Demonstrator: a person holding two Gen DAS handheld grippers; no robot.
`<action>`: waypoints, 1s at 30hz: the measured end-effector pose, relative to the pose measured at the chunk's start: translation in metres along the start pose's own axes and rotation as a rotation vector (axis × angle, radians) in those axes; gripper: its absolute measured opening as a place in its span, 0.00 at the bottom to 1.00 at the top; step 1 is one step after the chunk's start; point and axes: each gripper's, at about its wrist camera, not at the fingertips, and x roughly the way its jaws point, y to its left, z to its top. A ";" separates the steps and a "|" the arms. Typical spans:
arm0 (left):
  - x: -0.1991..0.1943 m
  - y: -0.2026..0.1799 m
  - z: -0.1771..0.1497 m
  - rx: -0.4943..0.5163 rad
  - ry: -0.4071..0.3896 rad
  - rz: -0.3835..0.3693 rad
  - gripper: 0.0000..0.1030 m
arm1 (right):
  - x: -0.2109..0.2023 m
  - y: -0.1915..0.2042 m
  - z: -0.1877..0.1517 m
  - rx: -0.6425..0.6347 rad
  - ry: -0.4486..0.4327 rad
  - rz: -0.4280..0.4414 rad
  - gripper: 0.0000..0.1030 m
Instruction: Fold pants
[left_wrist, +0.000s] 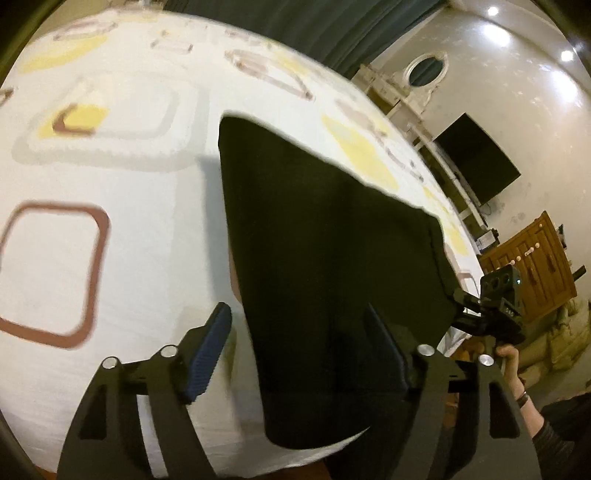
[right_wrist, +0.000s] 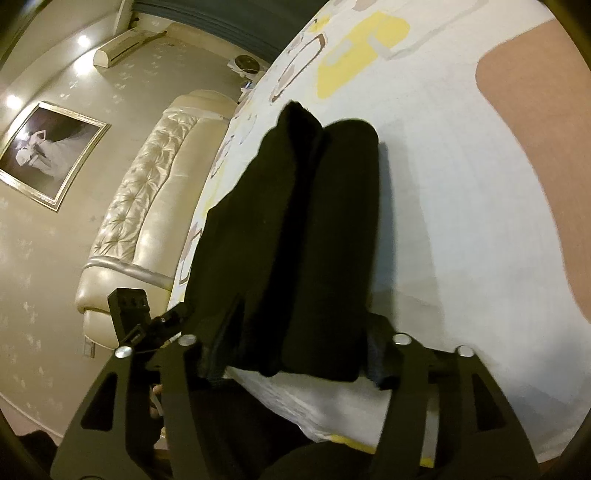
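Black pants (left_wrist: 314, 266) lie on a white bed sheet (left_wrist: 147, 184) with brown and yellow squares, legs side by side, running away from me. My left gripper (left_wrist: 299, 350) is open, its fingers standing wide on either side of the pants' near end. In the right wrist view the pants (right_wrist: 295, 229) show as two dark legs. My right gripper (right_wrist: 295, 354) is open, its fingers straddling the near edge of the pants. The right gripper also shows in the left wrist view (left_wrist: 480, 310) at the pants' right edge.
The bed edge (left_wrist: 461, 229) runs along the right, with a black TV (left_wrist: 476, 158) and a wooden cabinet (left_wrist: 528, 266) beyond. A cream tufted headboard (right_wrist: 147, 206) and a framed picture (right_wrist: 48, 155) stand left of the bed in the right wrist view.
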 end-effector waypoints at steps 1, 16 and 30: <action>-0.006 0.001 0.001 0.007 -0.017 -0.003 0.75 | -0.006 0.000 0.003 -0.002 -0.014 -0.005 0.67; 0.025 0.041 0.048 -0.138 0.006 -0.078 0.78 | 0.008 -0.020 0.069 0.067 -0.059 0.002 0.76; 0.055 0.050 0.065 -0.126 0.080 -0.106 0.78 | 0.048 -0.024 0.097 0.063 0.018 0.001 0.81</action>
